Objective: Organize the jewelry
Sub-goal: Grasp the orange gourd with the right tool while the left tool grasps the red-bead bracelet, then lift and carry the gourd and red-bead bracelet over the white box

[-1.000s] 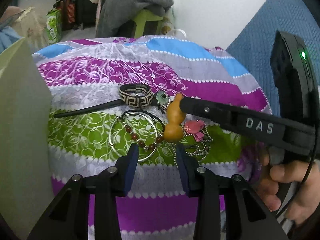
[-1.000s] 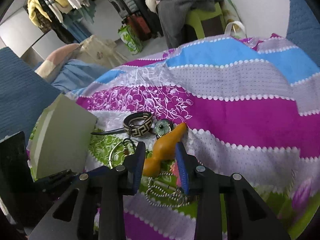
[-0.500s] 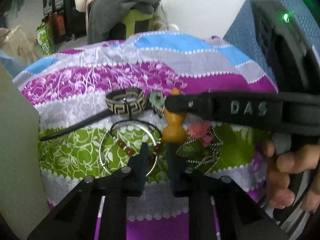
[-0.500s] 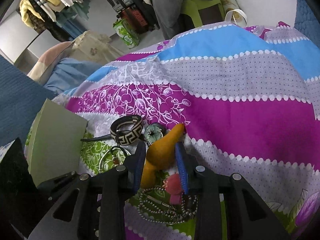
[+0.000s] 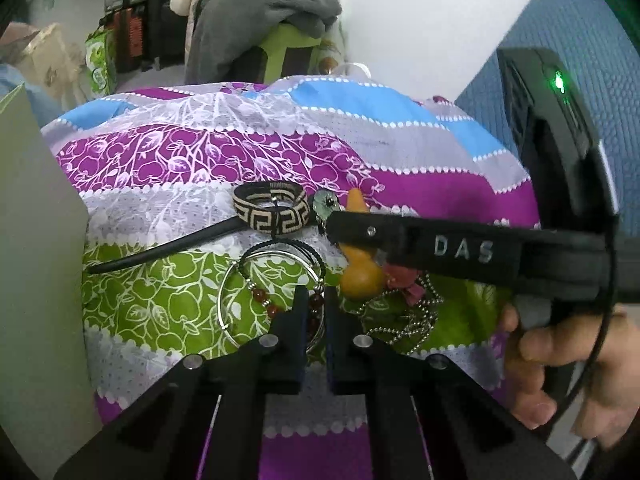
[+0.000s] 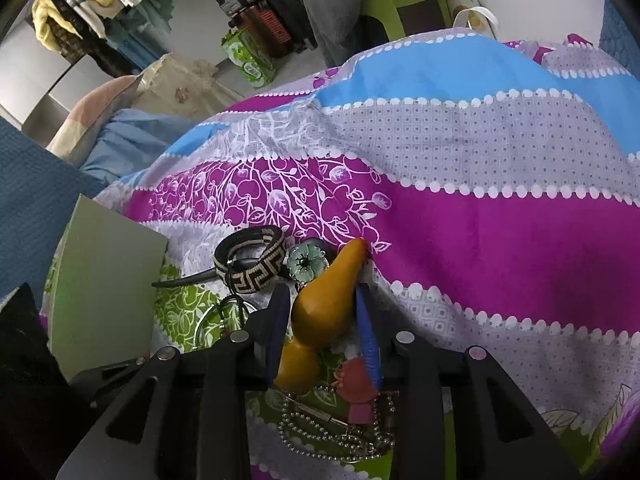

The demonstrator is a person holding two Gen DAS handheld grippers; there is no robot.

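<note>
Looking along the left wrist view first: left gripper (image 5: 316, 312) has just been closing and its 2 fingers now pinch the silver bangle (image 5: 244, 300) with red beads (image 5: 272, 310), a bead strand and the ring's near edge caught between the pads. Bangle lies on the green stripe of the patterned bedspread (image 5: 160, 312). Beyond it: 1 woven black-and-tan bracelet (image 5: 272, 212) upright on its edge, 1 dark cord (image 5: 160, 252) trailing left from it, 1 pale green flower charm (image 5: 324, 204) just right of the bracelet. 1 orange gourd pendant (image 5: 360, 276) sits right of the bangle, crossed by a finger of the right gripper (image 5: 360, 236); that finger reads "DAS" in pale letters. 1 pink charm (image 5: 404, 284) on 1 ball chain (image 5: 400, 320) lies just right of the gourd. A hand (image 5: 560, 368) holds the right gripper's grip; 1 green light glows on its body. Pale green box (image 5: 36, 280) wall stands at left.

Right wrist view: right gripper (image 6: 324, 320) has its 2 fingers partly apart and straddling the gourd pendant (image 6: 328, 300), pads touching or nearly touching its sides; whether they press I cannot tell. Gourd's narrow tip points away, toward the purple stripe. Bracelet (image 6: 252, 264) and flower charm (image 6: 306, 262) lie beyond-left of the fingers, pink charm (image 6: 356, 384) and ball chain (image 6: 328, 432) beneath them, box (image 6: 108, 300) at left.
</note>
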